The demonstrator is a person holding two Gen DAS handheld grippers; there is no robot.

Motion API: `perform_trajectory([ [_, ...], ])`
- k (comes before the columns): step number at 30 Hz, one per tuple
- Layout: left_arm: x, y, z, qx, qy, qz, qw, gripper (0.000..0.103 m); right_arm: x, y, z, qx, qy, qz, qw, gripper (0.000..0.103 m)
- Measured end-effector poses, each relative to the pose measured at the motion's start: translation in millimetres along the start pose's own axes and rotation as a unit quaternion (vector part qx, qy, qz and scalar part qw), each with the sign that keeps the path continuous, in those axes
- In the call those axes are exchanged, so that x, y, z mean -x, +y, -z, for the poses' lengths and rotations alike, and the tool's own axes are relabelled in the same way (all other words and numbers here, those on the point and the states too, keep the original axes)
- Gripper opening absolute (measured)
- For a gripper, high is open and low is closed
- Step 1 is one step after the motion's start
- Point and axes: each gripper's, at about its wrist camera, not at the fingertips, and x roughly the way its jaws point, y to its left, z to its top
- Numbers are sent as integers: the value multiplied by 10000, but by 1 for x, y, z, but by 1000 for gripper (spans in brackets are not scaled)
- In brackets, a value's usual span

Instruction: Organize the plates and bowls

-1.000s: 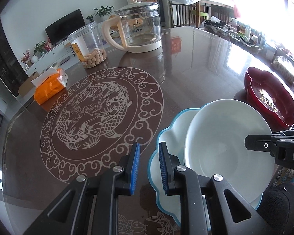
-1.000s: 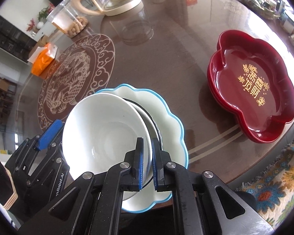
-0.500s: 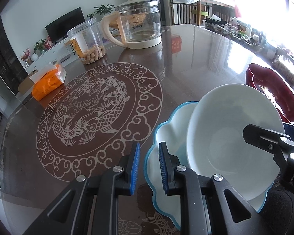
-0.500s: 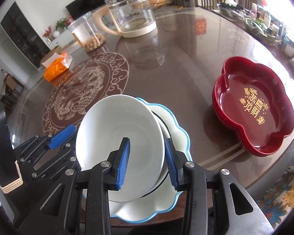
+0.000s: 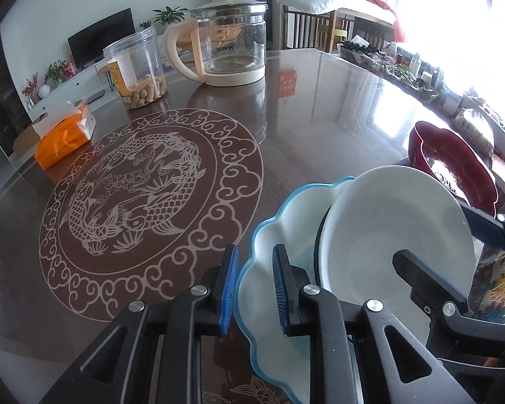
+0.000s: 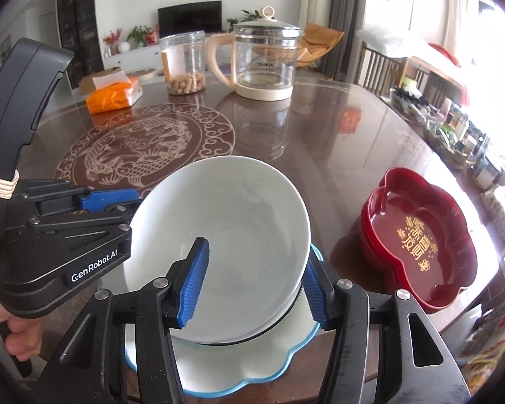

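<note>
White and glossy, the deep round ceramic bowl (image 6: 225, 232) sits tilted on the blue-rimmed scalloped white plate (image 6: 252, 367), its far rim raised and its near edge resting low on the plate; a dark ring shows under the bowl's near edge (whether that is another dish I cannot tell). Both stand at the near edge of the brown glass-topped round table (image 6: 336, 155).

Around the bowl, the right gripper (image 6: 256, 286) has its jaws opening: one blue pad (image 6: 195, 286) hangs inside the bowl, the other sits outside the rim, and neither presses on the wall. The left gripper (image 5: 254, 289) is closed on the plate's scalloped rim at the side of the bowl away from the dark red lobed tray (image 6: 421, 242) (the rim passes between its blue pads). In the right wrist view a hand (image 6: 13, 333) grips that left tool's handle.

Measured from the bowl, the red tray with gold characters lies just beside it, apart from the plate. Beyond the bowl the table carries a pale fish medallion pattern (image 5: 141, 202). Farther past that stand a glass kettle with a cream handle (image 6: 262, 64), a clear plastic jar holding peanuts (image 6: 185, 64), and an orange tissue pack (image 6: 114, 94).
</note>
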Motion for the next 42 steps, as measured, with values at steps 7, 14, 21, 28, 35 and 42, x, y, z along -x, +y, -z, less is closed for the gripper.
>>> perform_trajectory([
  [7, 0, 1, -2, 98, -91, 11, 9999, 20, -3, 0, 2, 229, -80, -8, 9997, 64],
  [14, 39, 31, -4, 426, -575, 367, 9968, 23, 24, -40, -2, -924, -221, -291, 9951, 68],
  [21, 91, 33, 22, 411, -1100, -1, 9931, 95, 74, -41, 20, -1463, -325, 203, 9885, 69],
  [28, 113, 17, 40, 347, -805, -160, 9960, 96, 105, -24, 78, -2117, -474, 354, 9756, 74],
  [35, 138, 6, 47, 221, -872, -423, 9950, 96, 114, -18, 82, -1931, -561, 472, 9784, 74],
  [42, 159, 14, 55, 307, -1047, -432, 9931, 96, 138, -12, 86, -1778, -989, 671, 9768, 74],
])
